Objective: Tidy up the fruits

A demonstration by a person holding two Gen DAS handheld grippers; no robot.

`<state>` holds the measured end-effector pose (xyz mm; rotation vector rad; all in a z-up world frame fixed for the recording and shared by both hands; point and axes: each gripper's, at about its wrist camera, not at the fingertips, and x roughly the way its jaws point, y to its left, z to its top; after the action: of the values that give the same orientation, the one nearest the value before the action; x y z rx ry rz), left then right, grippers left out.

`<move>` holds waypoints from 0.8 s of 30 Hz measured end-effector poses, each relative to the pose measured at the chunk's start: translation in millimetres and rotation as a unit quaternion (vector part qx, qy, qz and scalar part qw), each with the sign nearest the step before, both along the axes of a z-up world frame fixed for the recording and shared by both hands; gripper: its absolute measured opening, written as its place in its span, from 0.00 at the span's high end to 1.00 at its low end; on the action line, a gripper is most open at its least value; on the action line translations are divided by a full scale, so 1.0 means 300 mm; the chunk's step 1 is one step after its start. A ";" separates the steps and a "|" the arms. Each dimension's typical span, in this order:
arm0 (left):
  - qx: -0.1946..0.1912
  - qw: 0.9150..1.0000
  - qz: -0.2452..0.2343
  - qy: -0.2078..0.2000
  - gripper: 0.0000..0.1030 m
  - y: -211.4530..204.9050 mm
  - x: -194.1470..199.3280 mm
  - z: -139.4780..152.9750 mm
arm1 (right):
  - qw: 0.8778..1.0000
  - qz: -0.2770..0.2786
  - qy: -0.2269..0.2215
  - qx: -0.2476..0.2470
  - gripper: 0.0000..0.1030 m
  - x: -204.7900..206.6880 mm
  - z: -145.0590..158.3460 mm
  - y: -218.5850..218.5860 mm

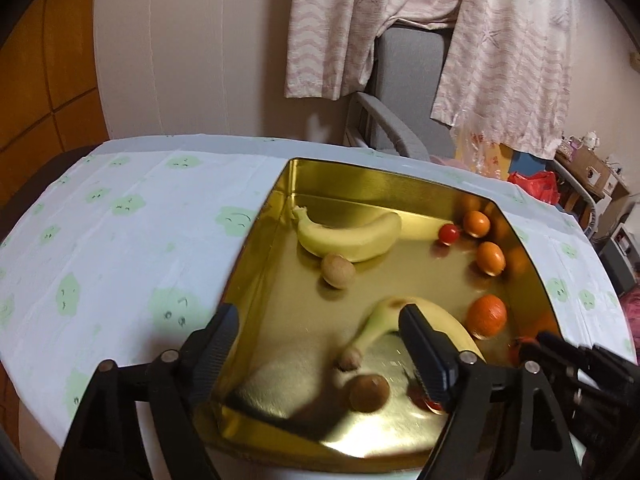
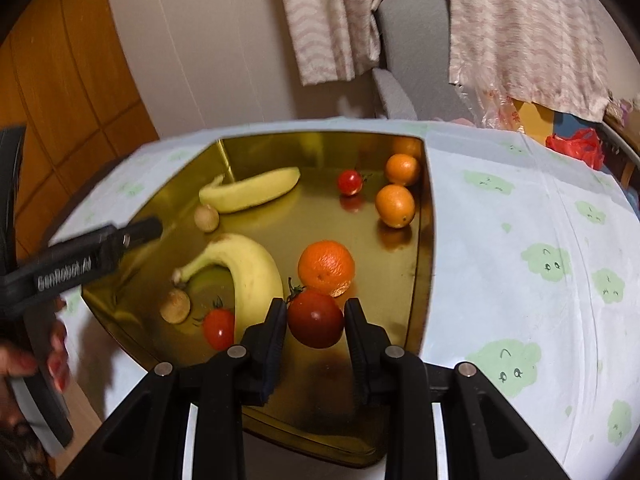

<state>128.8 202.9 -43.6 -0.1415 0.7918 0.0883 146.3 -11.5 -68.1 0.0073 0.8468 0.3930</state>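
A shallow gold metal tray (image 2: 426, 240) sits on a counter covered by a pale blue cloth with green cloud faces (image 2: 520, 220). The tray's upright walls fence in all the fruit, and broad cloth lies open on both sides of it.

The right gripper (image 2: 316, 320) hovers over the tray's near right part, its jaws a moderate way apart with a dark red tomato (image 2: 316, 318) between them. The pads stand just beside the tomato; whether they press it cannot be told. A large orange (image 2: 326, 267) lies just beyond the tomato, and a curved yellow banana (image 2: 248, 272) lies just to its left. A small red cherry tomato (image 2: 219, 328) and a round brown longan (image 2: 175, 306) lie near the banana's stem end.

Farther back lie a second yellow banana (image 2: 250, 190), another brown longan (image 2: 207, 218), a far cherry tomato (image 2: 349, 182) and two small orange kumquats (image 2: 394, 205) near the right wall.

The left gripper (image 1: 320, 344) is spread wide and empty. It straddles the tray's left wall, one finger outside over the cloth and the other above the near banana.
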 end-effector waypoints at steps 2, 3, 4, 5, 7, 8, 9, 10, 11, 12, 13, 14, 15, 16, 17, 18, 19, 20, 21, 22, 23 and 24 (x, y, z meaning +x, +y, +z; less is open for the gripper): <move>-0.002 1.000 -0.003 -0.003 0.17 -0.012 -0.023 0.005 | 1.000 -0.013 -0.008 0.010 0.71 -0.009 0.014 -0.024; -0.003 1.000 -0.005 -0.005 0.16 -0.016 -0.032 0.007 | 1.000 -0.018 -0.009 0.014 0.71 -0.011 0.020 -0.035; -0.002 1.000 -0.005 -0.007 0.14 -0.022 -0.044 0.008 | 1.000 -0.023 -0.010 0.017 0.71 -0.014 0.025 -0.042; -0.001 1.000 -0.005 -0.008 0.13 -0.029 -0.056 0.010 | 0.999 -0.026 -0.011 0.019 0.71 -0.017 0.030 -0.050; -0.003 1.000 -0.007 -0.011 0.12 -0.039 -0.073 0.013 | 0.999 -0.032 -0.013 0.021 0.71 -0.022 0.036 -0.061; -0.001 1.000 -0.007 -0.012 0.10 -0.044 -0.082 0.013 | 0.999 -0.037 -0.014 0.021 0.71 -0.025 0.038 -0.067; 0.002 1.000 -0.007 -0.013 0.09 -0.049 -0.093 0.013 | 0.999 -0.040 -0.014 0.022 0.71 -0.027 0.039 -0.072; 0.008 1.000 -0.005 -0.014 0.06 -0.054 -0.104 0.014 | 0.999 -0.043 -0.013 0.024 0.71 -0.029 0.038 -0.076; 0.012 1.000 -0.002 -0.013 0.04 -0.058 -0.114 0.015 | 0.999 -0.045 -0.010 0.027 0.71 -0.031 0.038 -0.081; 0.016 1.000 0.000 -0.012 0.02 -0.062 -0.123 0.016 | 0.998 -0.046 -0.009 0.029 0.71 -0.034 0.037 -0.084; 0.019 1.000 0.001 -0.011 0.01 -0.069 -0.135 0.016 | 0.998 -0.047 -0.008 0.029 0.71 -0.041 0.037 -0.086; 0.023 1.000 0.003 -0.009 0.00 -0.074 -0.143 0.015 | 0.998 -0.047 -0.006 0.030 0.71 -0.046 0.036 -0.087; 0.027 1.000 0.005 -0.005 0.00 -0.082 -0.151 0.016 | 0.998 -0.047 -0.004 0.030 0.71 -0.052 0.036 -0.084; 0.030 1.000 0.004 -0.003 0.00 -0.086 -0.157 0.016 | 0.998 -0.046 -0.003 0.030 0.71 -0.059 0.034 -0.082; 0.037 0.999 0.006 -0.001 0.00 -0.095 -0.167 0.016 | 0.999 -0.046 -0.002 0.029 0.71 -0.065 0.034 -0.077; 0.043 0.999 0.009 0.000 0.00 -0.100 -0.173 0.016 | 0.999 -0.045 -0.002 0.027 0.69 -0.071 0.034 -0.071; 0.051 0.999 0.010 0.001 0.00 -0.107 -0.182 0.017 | 0.999 -0.044 -0.002 0.025 0.68 -0.079 0.035 -0.062; 0.057 0.998 0.007 -0.002 0.00 -0.117 -0.192 0.020 | 0.999 -0.044 -0.001 0.023 0.66 -0.085 0.035 -0.055; 0.064 0.998 0.005 -0.005 0.00 -0.127 -0.202 0.024 | 0.999 -0.045 -0.001 0.020 0.66 -0.091 0.035 -0.048; 0.068 0.998 0.004 -0.006 0.00 -0.131 -0.212 0.027 | 0.999 -0.043 -0.001 0.020 0.66 -0.099 0.036 -0.041; 0.069 0.998 0.004 -0.007 0.00 -0.133 -0.218 0.029 | 0.999 -0.042 0.000 0.019 0.65 -0.105 0.035 -0.037; 0.069 0.998 0.006 -0.007 0.00 -0.132 -0.224 0.031 | 0.999 -0.042 0.001 0.017 0.65 -0.112 0.034 -0.031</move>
<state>61.6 163.2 -34.4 -0.0161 0.7692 0.1530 112.8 -20.8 -57.9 0.0740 0.8382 0.3289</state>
